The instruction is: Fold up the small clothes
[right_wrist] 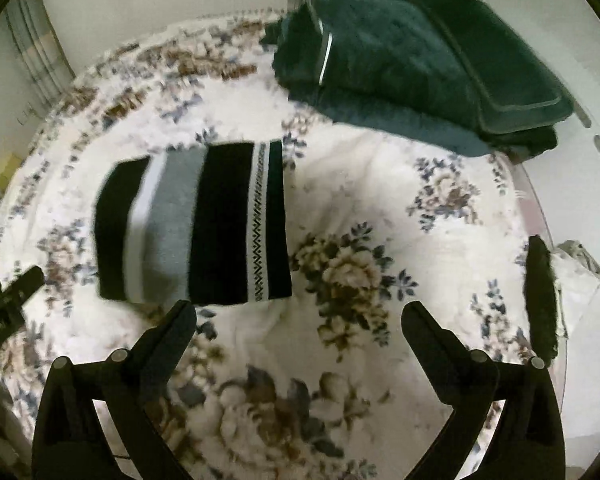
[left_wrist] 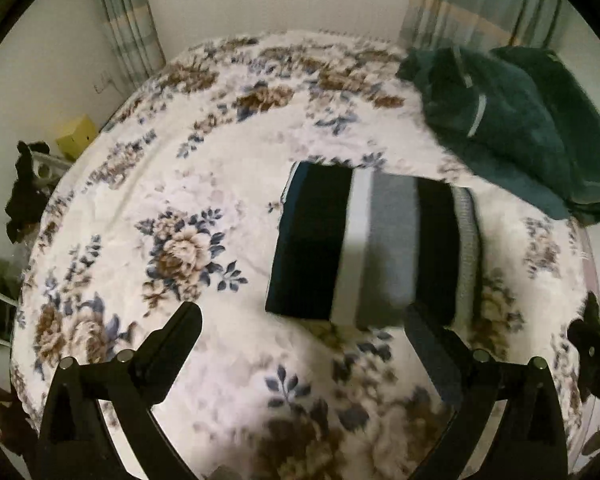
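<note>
A small striped garment [left_wrist: 364, 246], black, white and grey, lies folded into a flat rectangle on the floral bedspread [left_wrist: 188, 184]. In the right wrist view it lies left of centre [right_wrist: 196, 224], with a zigzag trim strip near its right edge. My left gripper [left_wrist: 304, 314] is open and empty, just short of the garment's near edge, its right finger at the garment's near right corner. My right gripper [right_wrist: 300, 312] is open and empty, its left fingertip near the garment's near edge. The other gripper shows at the edge of each view, in the left wrist view [left_wrist: 592, 336] and in the right wrist view [right_wrist: 8, 292].
A folded dark green blanket [left_wrist: 516, 124] lies at the back right of the bed, also in the right wrist view [right_wrist: 416, 64]. Curtains [left_wrist: 128, 20] and a white wall stand behind. A yellow box [left_wrist: 76, 136] and dark clutter sit off the bed's left side.
</note>
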Tool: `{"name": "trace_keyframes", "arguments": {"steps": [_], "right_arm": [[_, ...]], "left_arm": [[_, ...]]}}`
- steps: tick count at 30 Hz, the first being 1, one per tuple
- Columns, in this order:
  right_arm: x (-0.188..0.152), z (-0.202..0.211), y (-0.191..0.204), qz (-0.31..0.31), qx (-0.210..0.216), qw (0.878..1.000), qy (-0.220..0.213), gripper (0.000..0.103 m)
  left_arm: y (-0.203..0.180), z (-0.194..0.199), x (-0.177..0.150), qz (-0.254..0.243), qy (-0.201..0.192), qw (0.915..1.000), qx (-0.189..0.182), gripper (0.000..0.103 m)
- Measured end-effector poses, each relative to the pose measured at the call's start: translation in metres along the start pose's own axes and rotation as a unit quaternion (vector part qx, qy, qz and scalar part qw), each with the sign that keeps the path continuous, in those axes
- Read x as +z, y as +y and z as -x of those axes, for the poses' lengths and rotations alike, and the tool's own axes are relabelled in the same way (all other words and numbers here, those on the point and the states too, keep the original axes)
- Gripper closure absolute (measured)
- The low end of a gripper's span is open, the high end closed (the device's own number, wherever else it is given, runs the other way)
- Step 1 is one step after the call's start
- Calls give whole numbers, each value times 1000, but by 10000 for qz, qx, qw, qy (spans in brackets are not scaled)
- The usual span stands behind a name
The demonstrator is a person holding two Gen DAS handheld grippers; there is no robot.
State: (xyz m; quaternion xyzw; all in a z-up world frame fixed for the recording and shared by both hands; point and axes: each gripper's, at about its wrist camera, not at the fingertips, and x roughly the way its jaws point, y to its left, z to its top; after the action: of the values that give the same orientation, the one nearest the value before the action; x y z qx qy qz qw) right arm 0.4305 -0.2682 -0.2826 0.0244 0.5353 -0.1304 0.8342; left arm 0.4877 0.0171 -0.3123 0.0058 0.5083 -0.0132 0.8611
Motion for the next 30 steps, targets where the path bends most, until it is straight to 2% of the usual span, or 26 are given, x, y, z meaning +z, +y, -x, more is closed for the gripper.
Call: {"name": "trace_keyframes", "arguments": {"steps": [10, 15, 21, 27, 30], "right_arm": [[-50, 199, -19, 181, -66, 9956, -918, 0], [-72, 278, -29, 173, 35, 9910, -1329, 0], [-97, 360, -41, 150, 102, 9832, -1817, 0], [-124, 414, -55, 16, 108, 9774, -2110, 0], [-133, 426, -59, 41, 164, 9773, -2112, 0]], "left_arm": [[-16, 174, -34, -165, -707, 9974, -13, 0], [-19, 249, -51, -162, -1129, 9935, -25, 0], [-18, 308, -69, -116, -1421, 9898, -64, 0], [-21, 342, -85, -119, -1670, 9859, -7, 0], [-22, 353, -92, -104, -1701, 9853, -67, 0]]}}
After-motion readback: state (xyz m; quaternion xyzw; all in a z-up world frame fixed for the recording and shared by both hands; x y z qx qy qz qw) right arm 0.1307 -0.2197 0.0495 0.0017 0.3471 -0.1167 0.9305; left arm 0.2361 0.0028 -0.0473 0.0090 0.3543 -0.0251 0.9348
